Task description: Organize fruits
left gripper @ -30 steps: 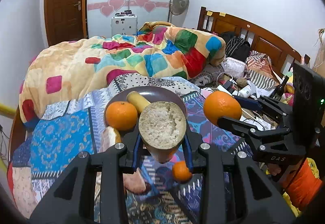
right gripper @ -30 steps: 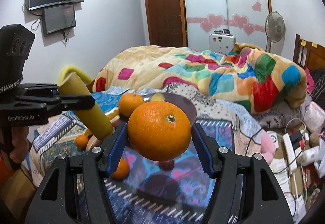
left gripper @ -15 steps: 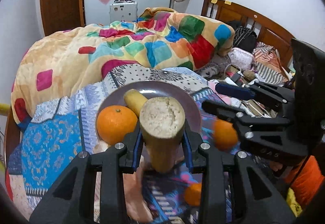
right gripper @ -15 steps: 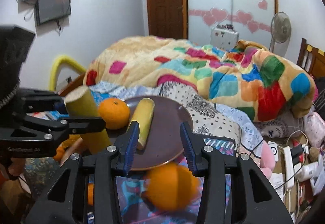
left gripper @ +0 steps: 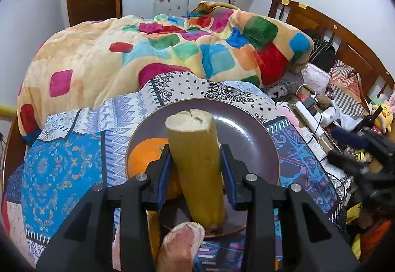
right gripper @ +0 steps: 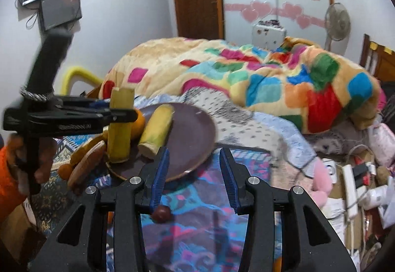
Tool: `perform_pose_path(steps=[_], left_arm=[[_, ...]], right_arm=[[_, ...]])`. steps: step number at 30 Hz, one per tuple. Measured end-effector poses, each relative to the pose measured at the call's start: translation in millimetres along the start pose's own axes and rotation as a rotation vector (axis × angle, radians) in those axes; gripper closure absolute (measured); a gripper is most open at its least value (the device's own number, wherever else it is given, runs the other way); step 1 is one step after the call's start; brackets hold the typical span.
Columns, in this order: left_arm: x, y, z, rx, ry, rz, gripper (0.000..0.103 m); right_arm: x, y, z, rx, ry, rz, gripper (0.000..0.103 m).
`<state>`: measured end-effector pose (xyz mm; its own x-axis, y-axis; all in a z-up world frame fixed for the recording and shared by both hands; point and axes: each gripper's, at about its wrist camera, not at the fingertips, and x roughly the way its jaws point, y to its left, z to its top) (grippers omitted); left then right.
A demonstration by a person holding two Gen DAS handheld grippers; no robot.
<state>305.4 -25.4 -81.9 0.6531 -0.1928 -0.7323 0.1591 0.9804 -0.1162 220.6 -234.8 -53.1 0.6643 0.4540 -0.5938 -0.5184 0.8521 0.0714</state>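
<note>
Cane (left gripper: 195, 161) stands almost straight up in the left tool (left gripper: 194, 148). The tool's two blue pads squeeze it, one on each side. The cane's bottom end rests on the plate (left gripper: 246, 138), close to the plate's near rim. The plate sits on the bed's patterned cover (left gripper: 61, 161).

An orange (left gripper: 145, 156) lies on the plate too, just to the left of the held cane. A second cane bit (right gripper: 156, 132) lies flat on the plate behind them. A pink lump (left gripper: 182, 242) lies on the cover, just outside the plate's near rim.

The right tool (right gripper: 193, 151) hangs over the cover by the plate's near rim. Its jaws have just been closing, but they stand apart with nothing between them. A small dark fruit (right gripper: 161, 214) lies on the cover under its left finger. A hand (right gripper: 32, 156) in an orange sleeve grips the left tool's handle.
</note>
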Motion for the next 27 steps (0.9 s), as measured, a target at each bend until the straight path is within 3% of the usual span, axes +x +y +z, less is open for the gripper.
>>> perform_pose_path(steps=[5,9,16,18,27], left_arm=[[-1,-13,-2,0.059,0.0,0.019,0.061],[-11,-14,-5,0.049,-0.034,0.02,0.047],[-40,-13,-16,0.021,-0.081,0.006,0.045],[-49,-17,-21,0.023,-0.095,0.006,0.043],[-88,-38,-56,0.106,-0.136,0.057,0.035]], right_arm=[[-21,-15,-3,0.041,-0.03,-0.061,0.059],[-19,-15,-10,0.053,-0.032,-0.088,0.059],[-18,-8,-27,0.061,-0.037,-0.067,0.051],[-20,-8,-31,0.079,-0.042,-0.055,0.042],[-25,10,-45,0.103,-0.088,-0.051,0.035]])
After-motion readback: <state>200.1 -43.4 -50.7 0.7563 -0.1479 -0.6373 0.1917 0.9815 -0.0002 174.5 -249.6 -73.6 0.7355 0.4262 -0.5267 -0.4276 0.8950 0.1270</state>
